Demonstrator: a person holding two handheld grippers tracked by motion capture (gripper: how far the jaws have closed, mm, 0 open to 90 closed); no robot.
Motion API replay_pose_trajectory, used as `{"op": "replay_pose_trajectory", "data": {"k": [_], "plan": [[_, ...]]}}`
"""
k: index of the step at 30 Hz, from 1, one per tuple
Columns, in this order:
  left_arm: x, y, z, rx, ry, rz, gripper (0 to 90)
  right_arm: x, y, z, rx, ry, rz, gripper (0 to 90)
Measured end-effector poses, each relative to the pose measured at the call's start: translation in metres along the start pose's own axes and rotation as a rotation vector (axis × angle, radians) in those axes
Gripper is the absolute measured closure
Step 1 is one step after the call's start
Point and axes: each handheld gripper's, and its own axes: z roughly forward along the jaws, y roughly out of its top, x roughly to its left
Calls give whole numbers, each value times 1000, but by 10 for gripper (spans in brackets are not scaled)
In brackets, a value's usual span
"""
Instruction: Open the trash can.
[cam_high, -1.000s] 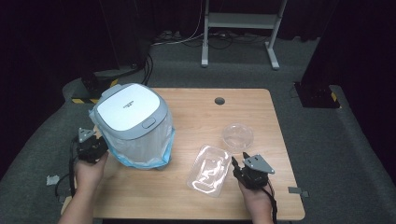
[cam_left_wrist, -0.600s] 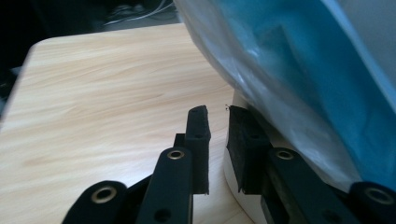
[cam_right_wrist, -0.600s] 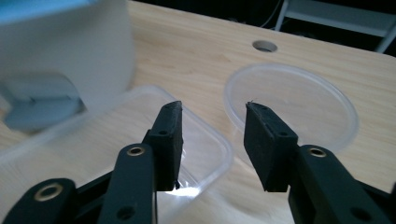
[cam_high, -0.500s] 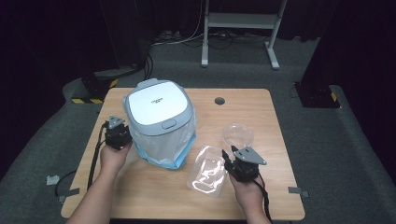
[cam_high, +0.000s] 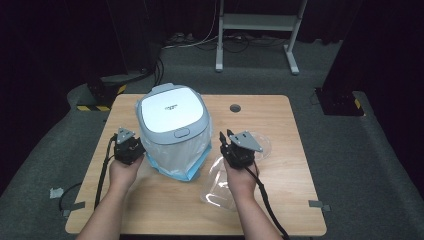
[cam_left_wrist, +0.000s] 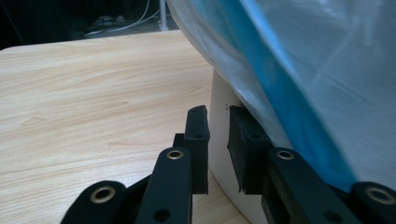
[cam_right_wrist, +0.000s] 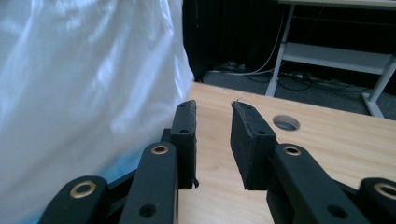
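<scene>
A white lidded appliance (cam_high: 172, 117) in a clear and blue plastic bag (cam_high: 175, 162) stands left of centre on the wooden table (cam_high: 280, 115). My left gripper (cam_high: 134, 146) is close against its left side. In the left gripper view its jaws (cam_left_wrist: 217, 112) stand a narrow gap apart in front of the white body (cam_left_wrist: 218, 91), with nothing pinched between them. My right gripper (cam_high: 226, 137) hovers just right of the bag (cam_right_wrist: 84, 93). Its jaws (cam_right_wrist: 215, 105) have just been closing, and nothing is between them.
Crumpled clear plastic packaging (cam_high: 217, 187) lies under my right wrist, and another clear piece (cam_high: 262, 142) lies beside the right gripper. A cable hole (cam_high: 235, 108) sits in the table's far middle. A white metal stand (cam_high: 255, 22) and cables are on the floor beyond.
The bagged appliance and my left gripper have shifted right, from the table's left edge toward its centre. My right gripper has lifted off the clear packaging and moved toward the appliance, its jaws narrower.
</scene>
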Motion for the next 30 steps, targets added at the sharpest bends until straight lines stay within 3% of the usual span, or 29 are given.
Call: {"op": "replay_pose_trajectory", "data": {"k": [6,9,13,16,20,27,30], "plan": [[-3,0,0,-12,-11,19,793,10,5,25,24,-8,-18,754],[-7,0,-2,-18,-18,47,839,12,7,33,51,47,-30,805],[-9,0,-7,-31,-31,81,888,22,7,25,28,69,-67,895],[-9,-1,-11,-40,-30,87,894,27,6,21,22,69,-92,900],[-5,-5,-22,-63,-27,89,896,42,1,10,4,111,-143,900],[-7,-8,-28,-70,-40,119,896,47,-5,3,-6,127,-136,900],[-8,-8,-27,-73,-48,115,896,48,-7,-2,-15,117,-160,900]]}}
